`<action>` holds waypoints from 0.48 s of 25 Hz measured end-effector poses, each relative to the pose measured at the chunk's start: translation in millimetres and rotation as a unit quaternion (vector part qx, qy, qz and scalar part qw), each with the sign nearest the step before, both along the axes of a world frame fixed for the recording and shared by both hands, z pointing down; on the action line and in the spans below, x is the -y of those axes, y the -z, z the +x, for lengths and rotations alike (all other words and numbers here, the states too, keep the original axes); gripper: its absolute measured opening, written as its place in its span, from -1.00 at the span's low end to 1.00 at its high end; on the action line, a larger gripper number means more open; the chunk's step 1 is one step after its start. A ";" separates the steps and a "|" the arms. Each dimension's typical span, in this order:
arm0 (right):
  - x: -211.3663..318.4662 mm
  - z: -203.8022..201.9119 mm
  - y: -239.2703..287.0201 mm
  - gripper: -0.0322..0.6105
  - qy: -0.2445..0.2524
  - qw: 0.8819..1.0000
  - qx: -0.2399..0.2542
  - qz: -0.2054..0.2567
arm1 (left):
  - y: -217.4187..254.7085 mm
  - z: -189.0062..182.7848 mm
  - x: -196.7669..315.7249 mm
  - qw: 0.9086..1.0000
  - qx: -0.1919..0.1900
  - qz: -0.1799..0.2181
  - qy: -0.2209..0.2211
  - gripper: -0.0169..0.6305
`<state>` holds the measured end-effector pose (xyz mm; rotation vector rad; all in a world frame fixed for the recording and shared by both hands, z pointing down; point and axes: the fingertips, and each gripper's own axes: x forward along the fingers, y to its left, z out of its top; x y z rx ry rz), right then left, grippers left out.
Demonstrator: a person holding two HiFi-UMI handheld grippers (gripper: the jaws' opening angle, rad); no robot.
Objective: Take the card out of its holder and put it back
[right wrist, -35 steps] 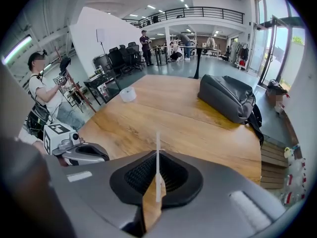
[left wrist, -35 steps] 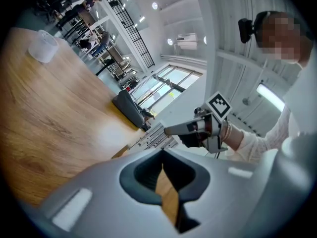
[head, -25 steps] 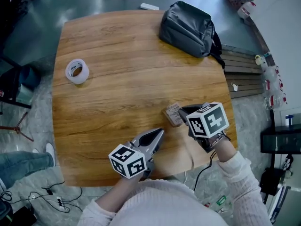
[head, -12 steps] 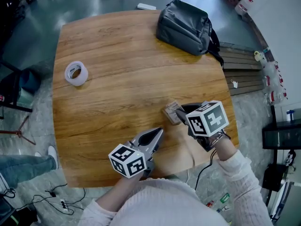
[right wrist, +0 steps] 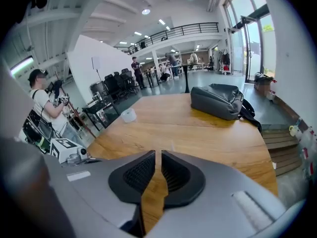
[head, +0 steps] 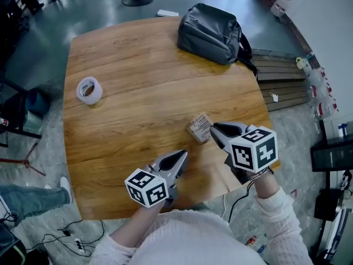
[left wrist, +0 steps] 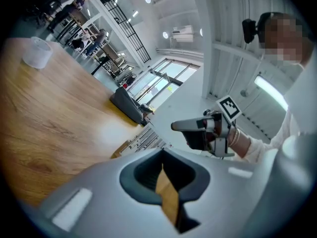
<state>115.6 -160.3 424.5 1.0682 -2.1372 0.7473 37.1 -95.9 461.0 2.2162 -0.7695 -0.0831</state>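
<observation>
**Wood-grain worktop, card holder just off the right jaws**

Right hand-held gripper (right wrist: pixel 158 153): its own view shows a slim gap between the closing pads. Only wood grain shows in the gap, so nothing is grasped. The head view adds what that view misses: the card holder (head: pixel 199 127) lies flat just beyond the tips. Left hand-held gripper (left wrist: pixel 162 152) is clenched on nothing, tips together, over the near strip of the worktop (head: pixel 138 65), apart from the card holder. Bare wood spreads left of the card holder and beyond it. A tape roll (head: pixel 89 89) sits near the left edge and a grey backpack (head: pixel 211 32) at the far edge, both well apart.
</observation>
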 end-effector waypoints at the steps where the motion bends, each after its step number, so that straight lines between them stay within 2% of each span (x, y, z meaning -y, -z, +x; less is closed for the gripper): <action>1: -5.5 0.0 2.5 -0.82 -0.006 1.000 0.013 0.005 | 1.4 0.6 -1.3 1.000 0.002 0.002 -0.002 -0.92; 2: -11.5 -0.4 3.7 -0.90 -0.011 1.000 0.025 0.008 | 3.0 1.8 -2.5 1.000 0.005 0.005 -0.004 -0.92; 6: -35.5 -9.4 6.5 -0.90 -0.014 0.996 0.085 0.030 | 8.1 8.0 -9.6 1.000 0.020 0.013 -0.020 -0.92; 9: -51.8 -19.9 17.8 -0.90 -0.009 0.985 0.156 0.075 | 12.6 10.6 -15.4 0.999 0.031 0.021 -0.031 -0.92; 12: -67.0 -28.4 27.9 -0.90 -0.005 0.972 0.198 0.127 | 18.9 15.0 -19.3 0.998 0.037 0.029 -0.039 -0.92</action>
